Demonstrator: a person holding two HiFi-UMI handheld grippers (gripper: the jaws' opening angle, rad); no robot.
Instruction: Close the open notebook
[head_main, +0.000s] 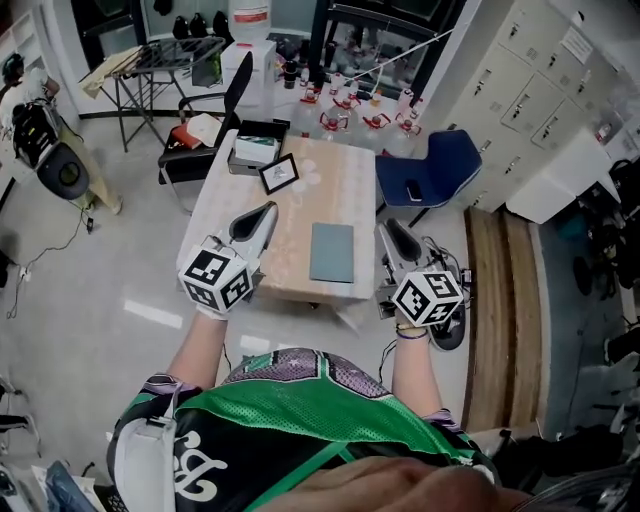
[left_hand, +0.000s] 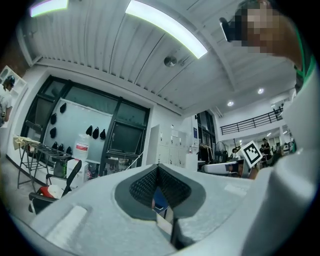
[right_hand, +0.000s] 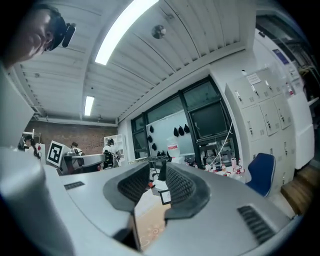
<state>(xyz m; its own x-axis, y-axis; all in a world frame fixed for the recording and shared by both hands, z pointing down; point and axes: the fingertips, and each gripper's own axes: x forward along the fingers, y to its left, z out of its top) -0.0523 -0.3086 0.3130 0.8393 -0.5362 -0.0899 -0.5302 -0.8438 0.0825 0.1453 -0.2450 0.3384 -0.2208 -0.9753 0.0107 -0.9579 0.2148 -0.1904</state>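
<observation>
— Whereabouts of the notebook (head_main: 332, 252)?
— Flat on the table (head_main: 345, 185), at mid-frame in the head view, close to the table's lower edge. Blue-grey cover up, closed already. Touched by neither claw.
— And the left gripper (left_hand: 158, 167)?
— Lower left of mid-frame in the head view, overlapping the table's left edge in the picture, left of the notebook and apart from it. In its own view, closed tip to tip, with only a narrow slit lower down. Nothing gripped.
— Right gripper (right_hand: 158, 172)?
— Just right of the notebook in the head view, by the table's lower right corner, not touching the cover. Plainly parted in its own view, a fair gap, clamped on nothing. Through that gap, only the patterned tablecloth and a small picture frame (right_hand: 165, 196) further back.
— Anything else worth noting?
— Same picture frame above the notebook, toward the upper left in the head view. Beyond it, at the table's far end, a dark box (head_main: 270, 128) with something pale inside. Right of the table, a blue chair (head_main: 440, 165) with a phone (head_main: 413, 190) on the seat. Upper left of the table, a black chair (head_main: 222, 105).
</observation>
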